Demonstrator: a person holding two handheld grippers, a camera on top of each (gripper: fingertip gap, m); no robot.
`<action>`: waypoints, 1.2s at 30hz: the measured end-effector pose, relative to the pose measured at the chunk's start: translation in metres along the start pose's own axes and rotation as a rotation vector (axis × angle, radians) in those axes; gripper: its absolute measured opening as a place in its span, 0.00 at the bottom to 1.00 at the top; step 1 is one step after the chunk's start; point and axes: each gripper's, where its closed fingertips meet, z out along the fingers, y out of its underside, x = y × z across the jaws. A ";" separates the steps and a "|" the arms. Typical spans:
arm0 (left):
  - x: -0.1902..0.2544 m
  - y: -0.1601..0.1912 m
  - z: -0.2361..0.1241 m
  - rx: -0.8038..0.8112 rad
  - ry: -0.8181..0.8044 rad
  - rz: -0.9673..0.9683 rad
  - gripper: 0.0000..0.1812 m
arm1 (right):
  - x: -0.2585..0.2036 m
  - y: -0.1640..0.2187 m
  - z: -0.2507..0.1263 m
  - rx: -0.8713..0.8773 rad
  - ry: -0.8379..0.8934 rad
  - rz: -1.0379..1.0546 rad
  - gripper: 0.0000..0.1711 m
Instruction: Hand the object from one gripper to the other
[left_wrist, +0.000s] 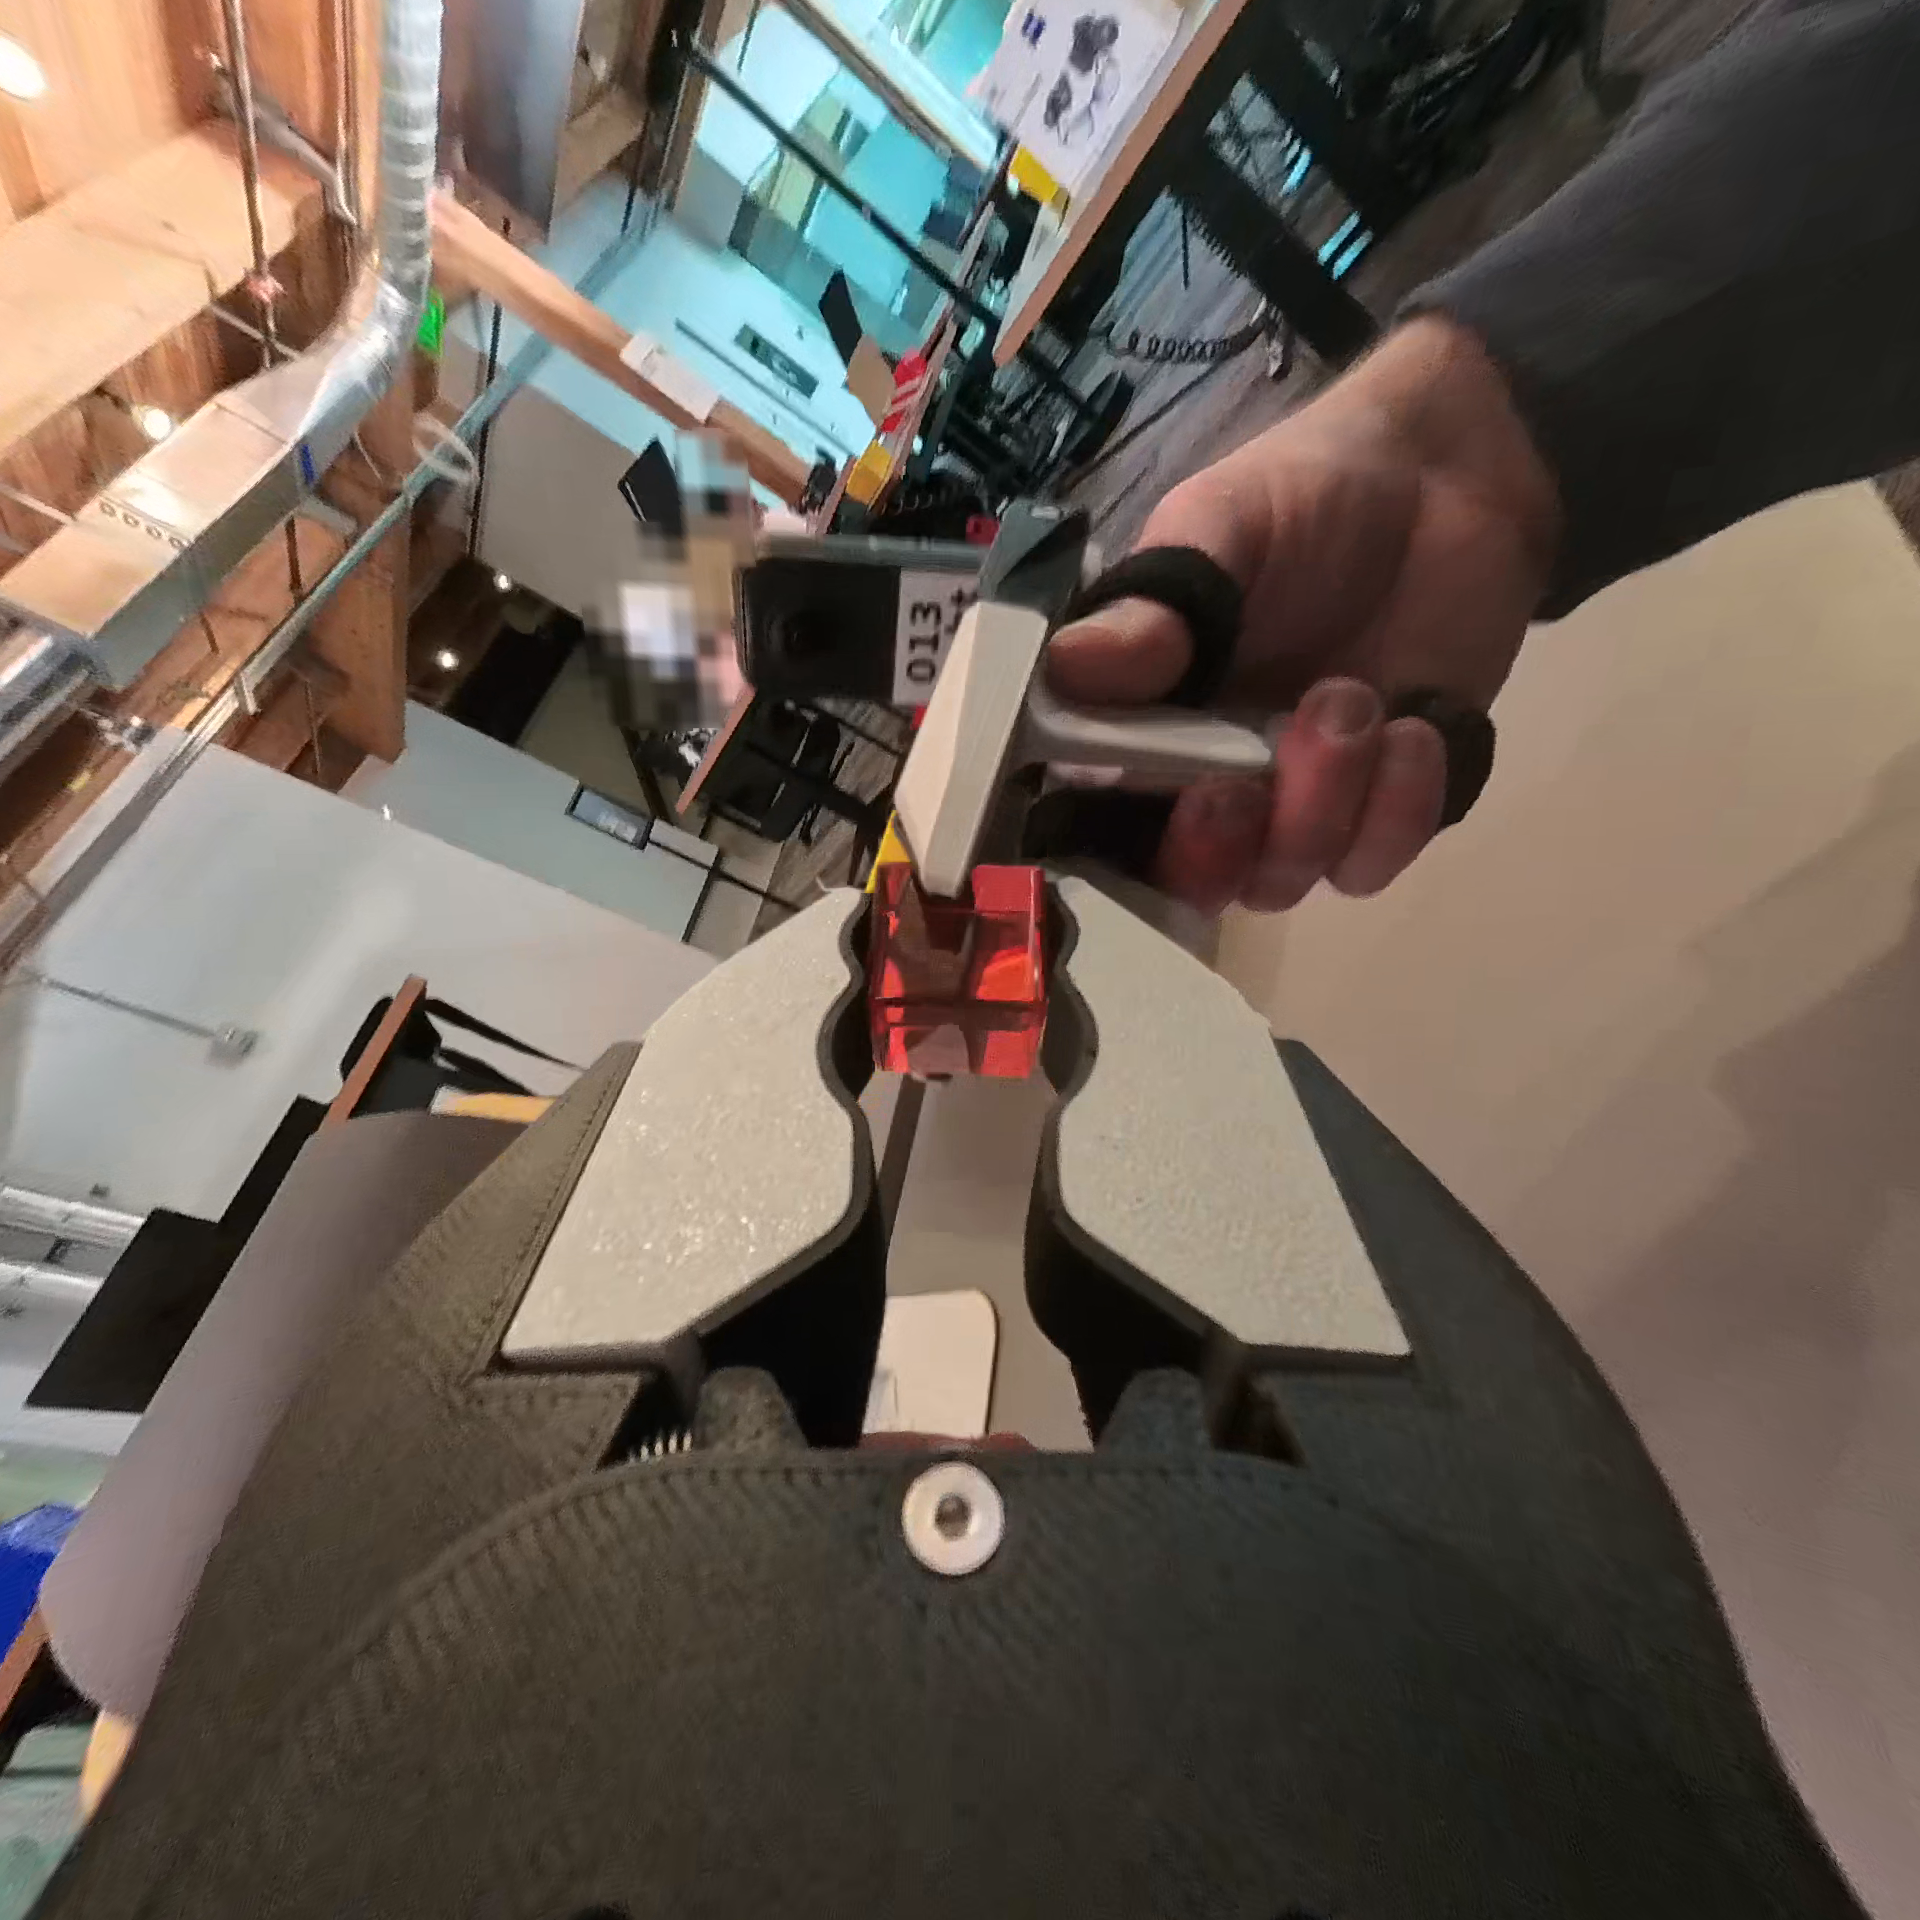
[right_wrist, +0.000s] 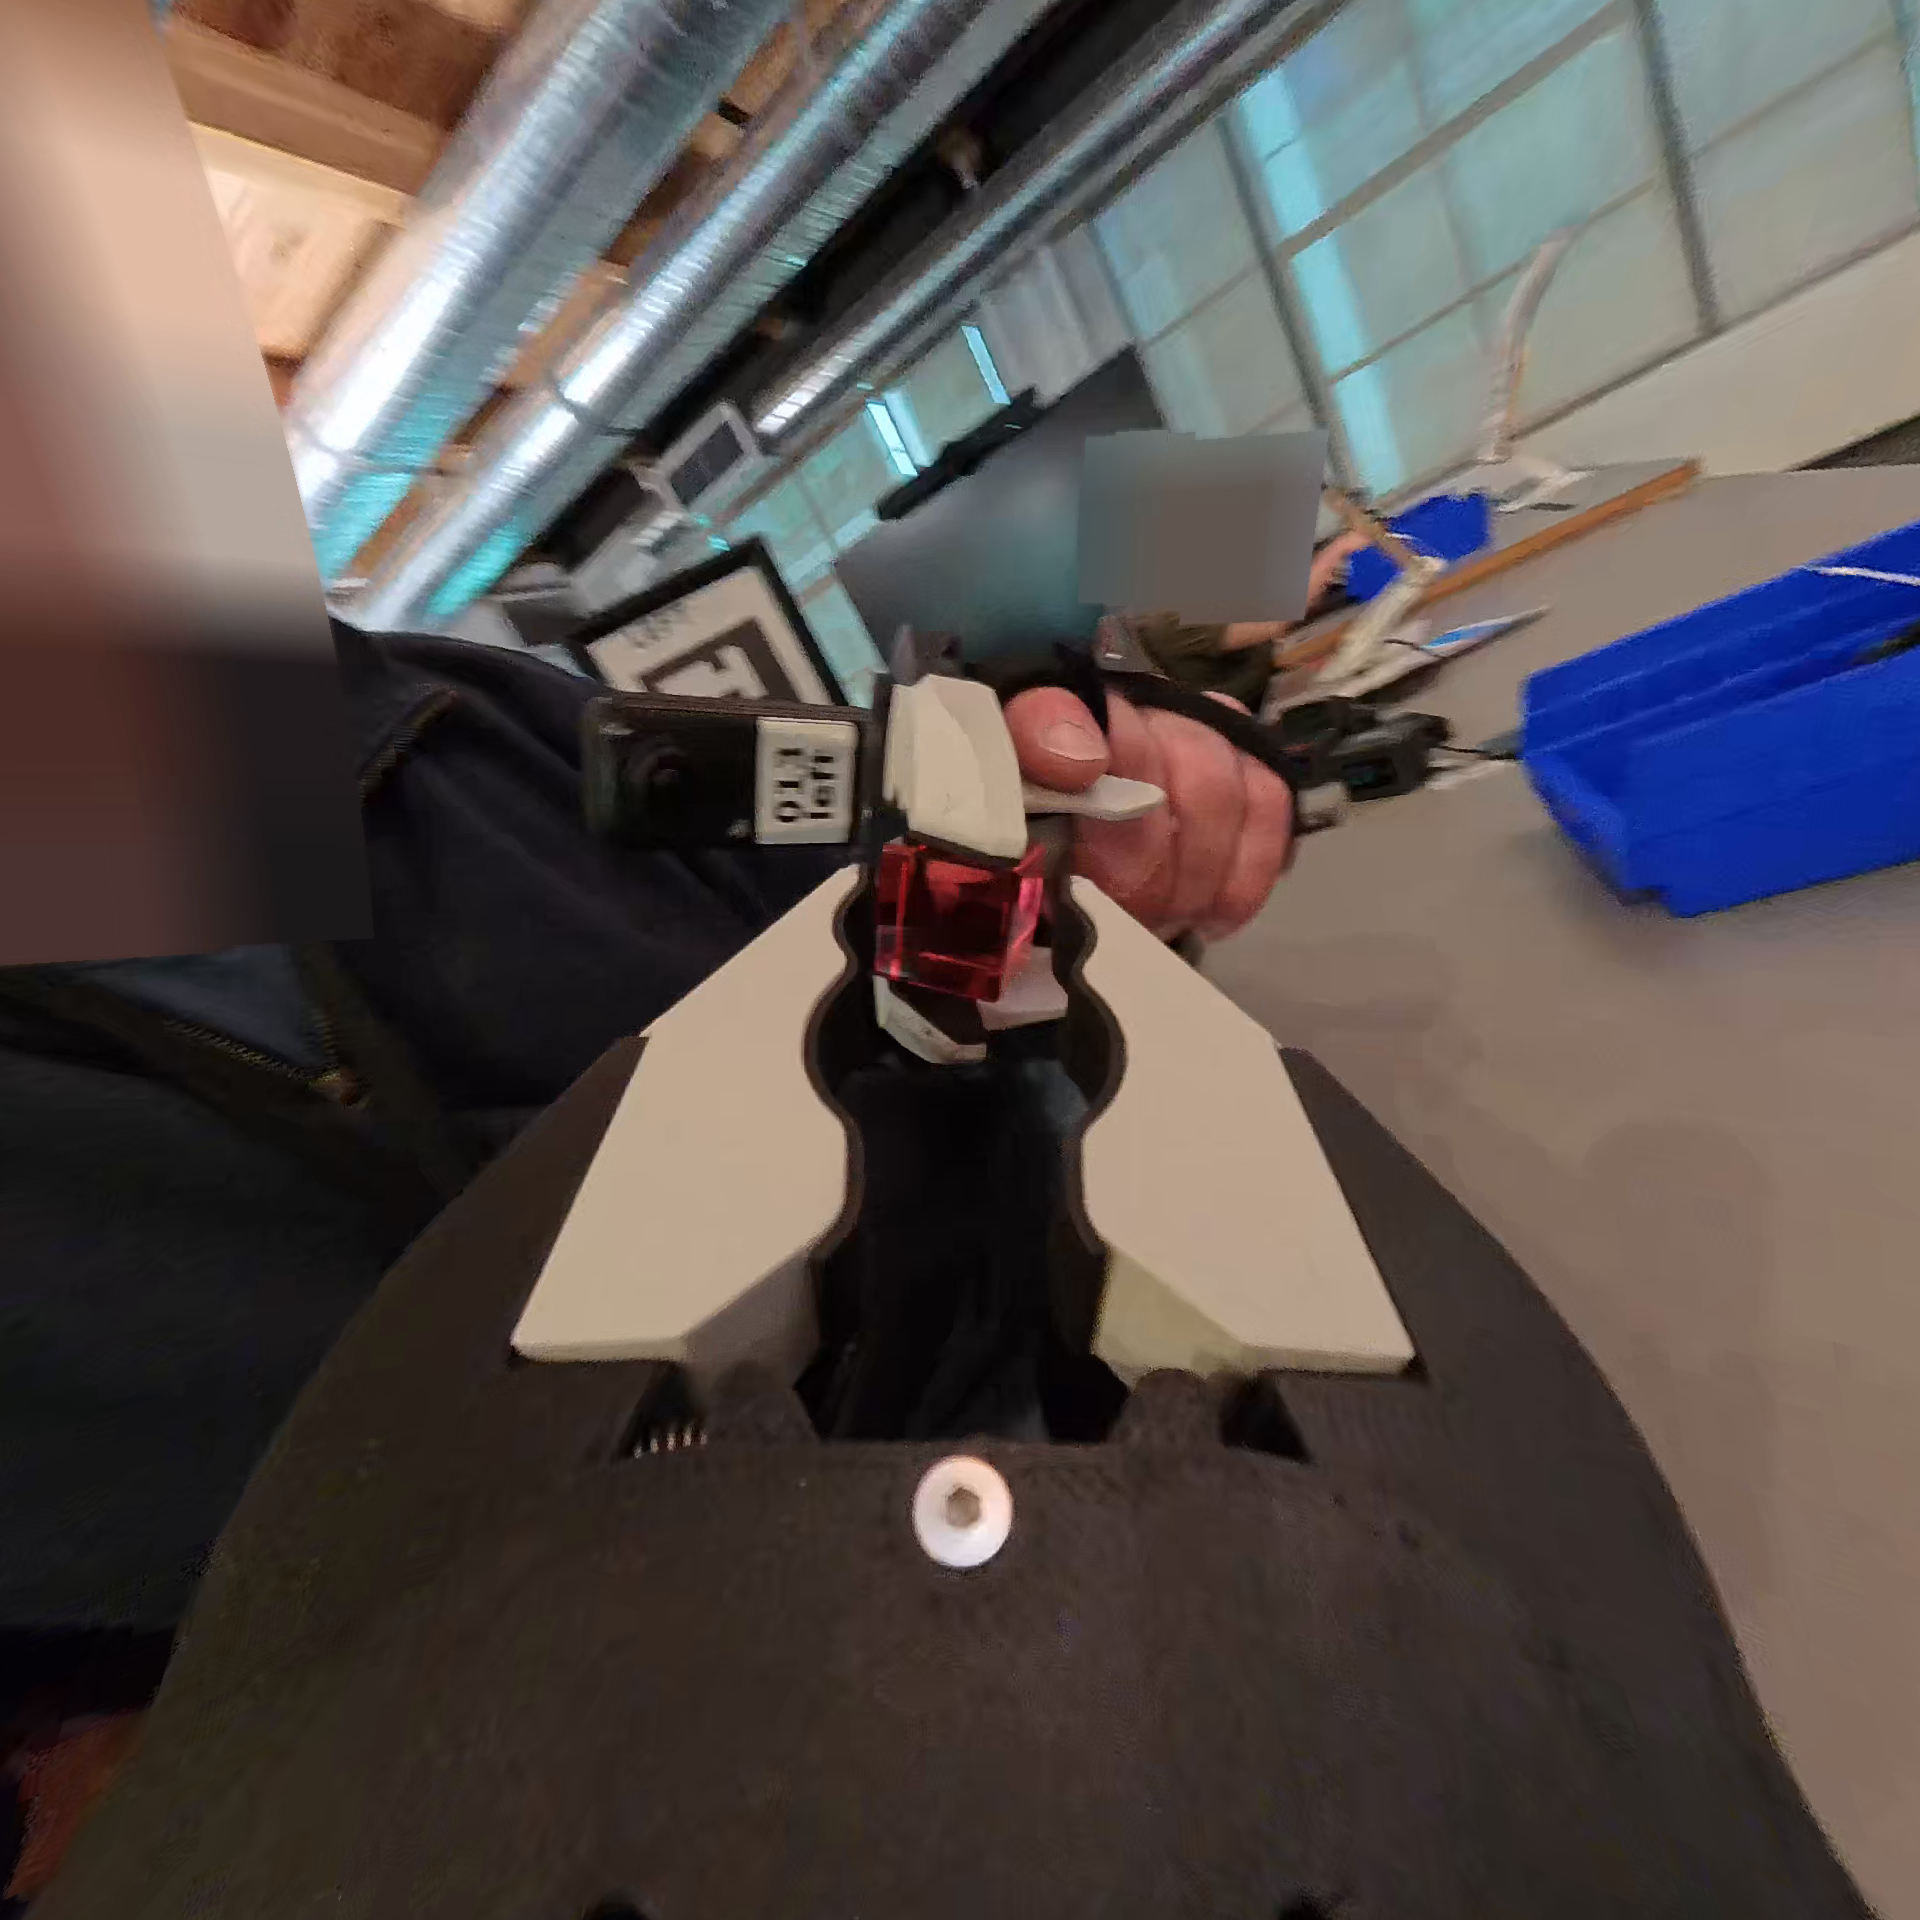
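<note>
Red and see-through, the cube (left_wrist: 958, 971) is the landmark for all that follows. From the left wrist view, the left gripper (left_wrist: 961, 977) pinches the cube between its two tips, one pale finger (left_wrist: 727, 1132) pressed on each side of it, so the cube sits at the very front of the tool and not deep in the throat. The right gripper (left_wrist: 940, 873) comes from above the cube, and one of its white fingers touches the cube's top edge; its second finger is hidden behind the cube, so from here I cannot tell how firmly it bites. The risk, in my judgement, is that the left gripper lets go before the other one grips well; then the smooth cube can slip and fall to the grey table (left_wrist: 1662, 1039) below it. From the right wrist view, the cube (right_wrist: 958, 925) sits between the tips of the right gripper (right_wrist: 961, 925), and they appear closed on its sides. The left gripper (right_wrist: 956, 914) holds the cube from above and from below. If both pull apart while both still squeeze, the cube can twist out of the hold.
</note>
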 end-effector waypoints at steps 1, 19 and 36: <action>0.000 0.004 0.001 -0.023 0.004 0.007 0.15 | 0.007 0.000 -0.001 -0.012 0.070 -0.023 0.22; 0.000 0.052 0.025 -0.439 -0.087 0.239 0.16 | 0.057 0.010 -0.016 -0.127 0.780 -0.213 0.20; 0.013 0.005 0.011 -0.055 0.030 0.105 0.24 | -0.009 0.018 -0.003 -0.100 0.014 0.024 0.20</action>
